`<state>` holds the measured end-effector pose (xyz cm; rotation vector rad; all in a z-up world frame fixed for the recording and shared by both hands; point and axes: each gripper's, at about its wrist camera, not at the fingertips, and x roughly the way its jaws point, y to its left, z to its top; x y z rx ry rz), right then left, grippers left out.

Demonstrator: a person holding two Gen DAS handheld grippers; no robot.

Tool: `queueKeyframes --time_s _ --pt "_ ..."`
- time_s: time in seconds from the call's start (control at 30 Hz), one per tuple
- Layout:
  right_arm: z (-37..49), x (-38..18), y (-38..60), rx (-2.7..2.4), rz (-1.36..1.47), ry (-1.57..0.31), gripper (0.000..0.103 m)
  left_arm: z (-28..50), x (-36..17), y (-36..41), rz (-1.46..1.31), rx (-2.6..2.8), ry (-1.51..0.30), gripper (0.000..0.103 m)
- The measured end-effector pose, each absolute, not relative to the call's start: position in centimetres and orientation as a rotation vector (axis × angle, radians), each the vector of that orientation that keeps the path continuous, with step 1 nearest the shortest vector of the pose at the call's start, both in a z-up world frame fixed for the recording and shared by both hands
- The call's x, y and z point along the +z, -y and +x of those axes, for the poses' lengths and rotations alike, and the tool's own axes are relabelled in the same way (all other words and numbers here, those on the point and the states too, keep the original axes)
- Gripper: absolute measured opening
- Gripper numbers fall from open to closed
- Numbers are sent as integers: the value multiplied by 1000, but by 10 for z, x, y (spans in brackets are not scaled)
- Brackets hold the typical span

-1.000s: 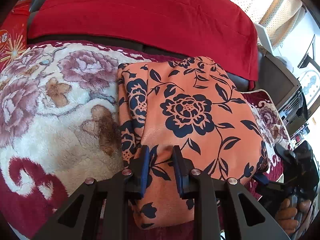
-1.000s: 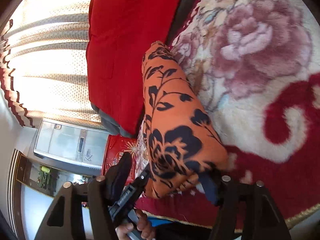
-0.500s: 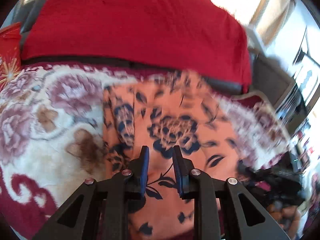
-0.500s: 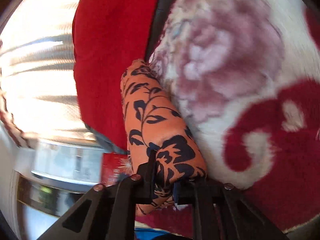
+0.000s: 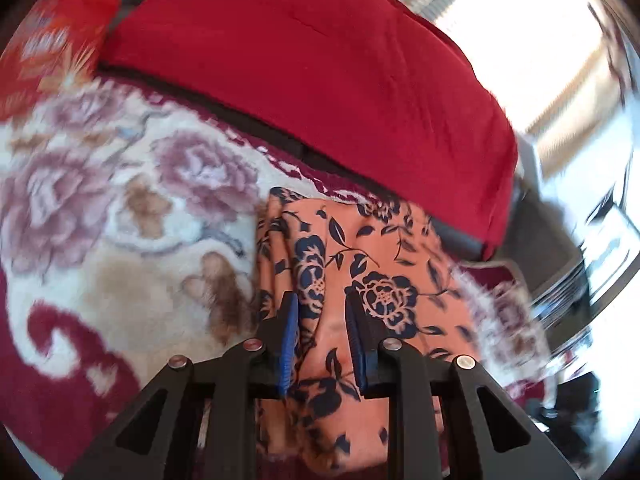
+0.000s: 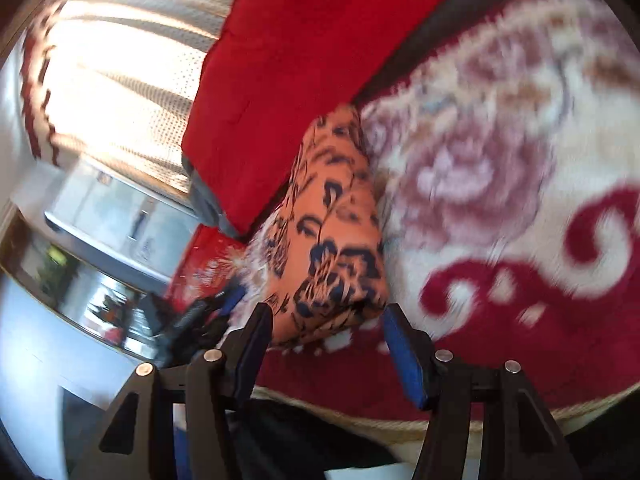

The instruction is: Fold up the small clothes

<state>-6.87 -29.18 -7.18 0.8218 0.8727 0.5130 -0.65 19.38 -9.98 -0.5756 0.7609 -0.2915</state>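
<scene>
The orange floral garment (image 5: 372, 280), printed with dark blue flowers and leaves, lies folded into a narrow stack on the flowered plush blanket (image 5: 120, 240), close to the blanket's far edge, where a dark seam divides it from the red cushion (image 5: 320, 80) behind. In the left wrist view the garment's near end runs under the tool and is cut off by the black arms, so its lower hem cannot be seen. Its right side fades into blur. In the right wrist view the same garment (image 6: 332, 240) shows end-on as a thick bundle, and its layers cannot be counted through the smear.

The left gripper (image 5: 320, 340) holds its blue pads at a narrow gap. A raised ridge of the orange cloth stands between them, but whether the pads actually press it cannot be told. The right gripper (image 6: 328, 344) stands fairly wide and its jaws are opening. The near corner of the bundle sits in the gap, with the left pad at the cloth's edge and the right pad clear of it.

Beyond the cushion, bright curtains (image 6: 120, 60) are washed out by light. A red printed bag (image 5: 52, 40) at the blanket's far left corner is too blurred to read. In the right wrist view a dark tool with a blue tip (image 6: 208, 312) shows left of the bundle, indistinct.
</scene>
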Motion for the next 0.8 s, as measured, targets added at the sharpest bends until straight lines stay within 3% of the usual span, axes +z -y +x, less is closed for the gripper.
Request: queueKeyframes --time_s 0.17,0.27,0.3,0.37,0.57,0.6,0.63,0.67,0.7,0.8 --pt "-44 -62 286 495 734 -860 61 -23 -103 -184 -557 -388 -850 32" --pt "-30 -60 276 494 683 -869 61 -25 -111 -163 -463 -371 -916 32" --pt "-27 -60 273 498 674 -874 61 -23 -115 -156 -415 -348 -939 30" --pt "-21 -61 265 510 658 -895 61 -21 -112 -153 -381 -349 -926 7" --pt "-20 -59 252 538 611 -900 61 -7 -93 -170 -485 -373 -896 7" --pt "-20 -59 253 537 619 -899 62 -8 -96 -173 -512 -383 -906 10" --pt "-20 -59 254 538 628 -896 65 -7 -101 -178 -564 -411 -917 27" --pt "-21 -58 255 539 630 -893 65 -4 -105 -182 -589 -413 -917 53" --pt "-21 -58 255 540 627 -892 65 -2 -107 -186 -627 -394 -910 62" --pt "-20 -59 254 546 620 -898 66 14 -109 -187 -696 -436 -903 65"
